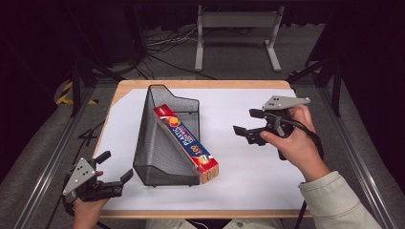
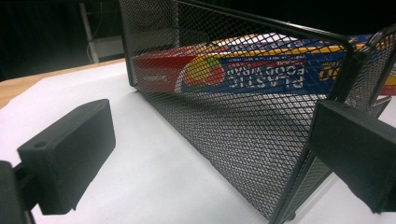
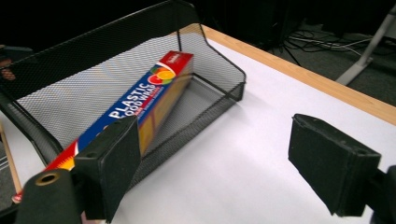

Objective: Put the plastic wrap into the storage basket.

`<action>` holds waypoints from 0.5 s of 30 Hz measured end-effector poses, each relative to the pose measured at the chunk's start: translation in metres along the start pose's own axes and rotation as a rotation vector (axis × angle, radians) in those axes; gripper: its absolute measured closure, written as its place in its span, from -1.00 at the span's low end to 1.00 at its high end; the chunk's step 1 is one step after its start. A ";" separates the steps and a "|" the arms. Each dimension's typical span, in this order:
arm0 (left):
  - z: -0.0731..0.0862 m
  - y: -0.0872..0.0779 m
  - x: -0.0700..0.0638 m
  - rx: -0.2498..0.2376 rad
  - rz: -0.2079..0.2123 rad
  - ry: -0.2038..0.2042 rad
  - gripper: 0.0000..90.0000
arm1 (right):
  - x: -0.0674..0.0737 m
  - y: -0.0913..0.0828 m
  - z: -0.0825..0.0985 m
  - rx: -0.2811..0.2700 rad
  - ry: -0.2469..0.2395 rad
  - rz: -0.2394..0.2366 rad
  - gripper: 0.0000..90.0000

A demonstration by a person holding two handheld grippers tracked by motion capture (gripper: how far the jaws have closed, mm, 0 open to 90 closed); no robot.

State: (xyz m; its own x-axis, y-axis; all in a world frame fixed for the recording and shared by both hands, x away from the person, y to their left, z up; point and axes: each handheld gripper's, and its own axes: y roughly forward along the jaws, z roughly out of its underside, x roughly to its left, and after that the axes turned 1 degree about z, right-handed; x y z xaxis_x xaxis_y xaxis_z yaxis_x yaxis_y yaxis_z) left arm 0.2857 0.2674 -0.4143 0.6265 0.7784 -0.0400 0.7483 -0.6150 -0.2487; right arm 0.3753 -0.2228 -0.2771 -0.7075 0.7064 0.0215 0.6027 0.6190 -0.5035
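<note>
One black mesh basket (image 1: pixel 162 143) sits on the white-covered counter (image 1: pixel 248 157) in the high view, with one box of plastic food wrap (image 1: pixel 187 142) lying slantwise in it, its near end poking past the basket's open front. The left tongs (image 1: pixel 117 167) hover at the counter's near left corner, just beside the basket, jaws wide apart and empty. The right tongs (image 1: pixel 248 123) hang well right of the basket, also spread wide, holding nothing.

From the left gripper view, the basket's mesh wall (image 2: pixel 243 126) stands between the two jaws, apparently untouched; the box (image 2: pixel 261 77) shows through it.

From the right gripper view, basket (image 3: pixel 215 88) and box (image 3: pixel 140 100) lie beyond the left-hand jaw, bare counter between the jaws.
</note>
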 end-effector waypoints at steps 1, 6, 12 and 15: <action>0.000 0.000 0.000 -0.001 0.000 -0.001 -0.96 | -0.004 -0.004 0.003 -0.005 0.003 0.006 -0.61; 0.000 0.000 0.001 -0.001 -0.001 -0.004 -0.96 | -0.020 -0.020 0.015 -0.024 0.032 0.045 -0.62; 0.000 0.000 0.001 -0.001 0.001 -0.003 -0.96 | -0.041 -0.031 0.038 -0.037 0.067 0.091 -0.62; 0.000 0.001 0.000 0.001 0.001 -0.003 -0.96 | -0.049 -0.036 0.051 -0.045 0.076 0.104 -0.62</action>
State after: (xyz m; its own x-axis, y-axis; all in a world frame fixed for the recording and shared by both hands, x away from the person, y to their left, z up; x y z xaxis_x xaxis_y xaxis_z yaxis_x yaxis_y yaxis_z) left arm 0.2868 0.2671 -0.4149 0.6264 0.7783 -0.0430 0.7476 -0.6154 -0.2498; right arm 0.3692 -0.2967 -0.3043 -0.6114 0.7904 0.0380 0.6883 0.5549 -0.4672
